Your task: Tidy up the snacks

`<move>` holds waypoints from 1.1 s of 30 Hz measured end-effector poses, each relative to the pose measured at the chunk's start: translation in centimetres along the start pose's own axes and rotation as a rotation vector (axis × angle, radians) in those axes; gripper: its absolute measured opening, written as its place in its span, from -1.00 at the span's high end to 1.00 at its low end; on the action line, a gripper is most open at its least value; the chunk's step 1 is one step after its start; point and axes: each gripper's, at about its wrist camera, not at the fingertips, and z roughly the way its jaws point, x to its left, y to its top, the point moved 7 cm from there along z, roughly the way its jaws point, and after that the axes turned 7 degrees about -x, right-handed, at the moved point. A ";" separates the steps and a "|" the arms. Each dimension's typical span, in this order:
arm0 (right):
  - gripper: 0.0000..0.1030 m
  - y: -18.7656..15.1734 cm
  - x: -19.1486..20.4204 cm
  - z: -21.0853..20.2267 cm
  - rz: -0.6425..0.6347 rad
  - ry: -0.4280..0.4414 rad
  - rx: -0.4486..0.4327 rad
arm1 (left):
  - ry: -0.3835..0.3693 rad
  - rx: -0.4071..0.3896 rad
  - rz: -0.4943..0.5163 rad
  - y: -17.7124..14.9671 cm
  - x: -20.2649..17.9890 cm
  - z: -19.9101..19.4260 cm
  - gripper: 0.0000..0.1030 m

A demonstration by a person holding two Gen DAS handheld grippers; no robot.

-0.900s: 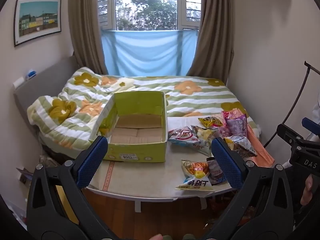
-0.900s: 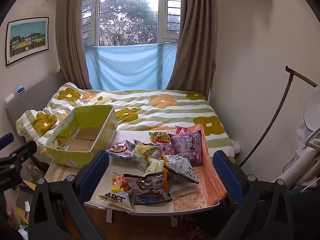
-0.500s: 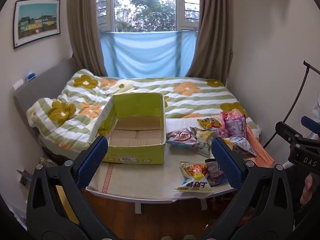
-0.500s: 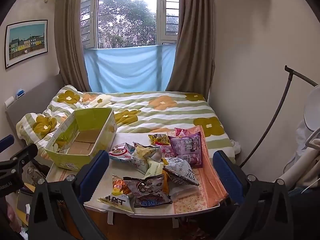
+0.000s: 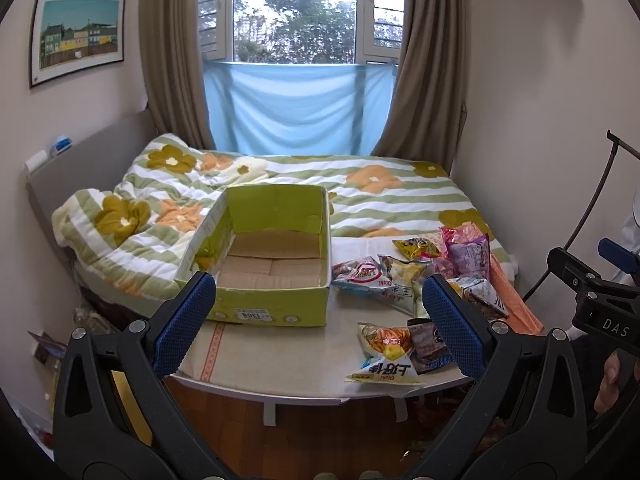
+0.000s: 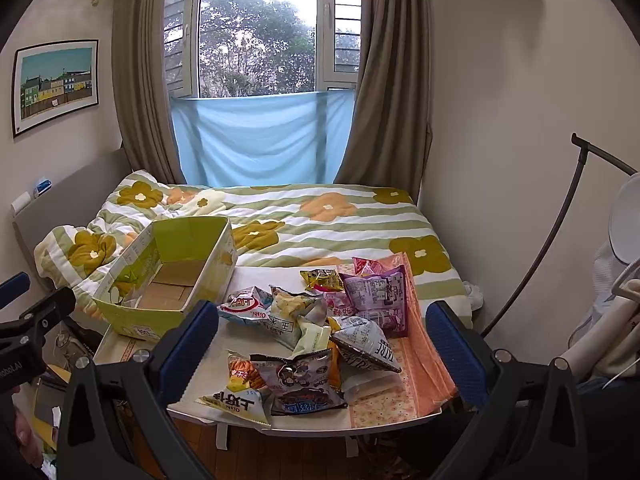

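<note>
The left gripper [image 5: 320, 320] and right gripper [image 6: 324, 340] are hanging spread wide, gripping nothing; snack bags [image 6: 304, 336] are lying heaped beside the empty green box [image 5: 276, 264] on the table [image 5: 280, 356]; overlapping bags are hiding each other's labels.

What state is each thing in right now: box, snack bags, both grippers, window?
Green cardboard box: open-topped, empty, upright on the table.
Snack bags: piled loose on the table, none boxed.
Left gripper: open, empty.
Right gripper: open, empty.
Window: curtains drawn back.
</note>
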 end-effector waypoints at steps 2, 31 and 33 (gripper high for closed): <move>-1.00 0.0 0.0 -0.1 0.000 0.000 0.001 | 0.003 0.001 0.000 0.0 0.1 0.0 -0.99; -1.00 -0.2 -0.2 -0.2 0.003 -0.003 -0.002 | 0.003 0.011 -0.003 -0.2 -0.3 0.2 -0.99; -1.00 -0.1 -0.3 -0.1 0.003 -0.004 -0.002 | 0.003 0.011 -0.003 -0.2 -0.3 0.2 -0.99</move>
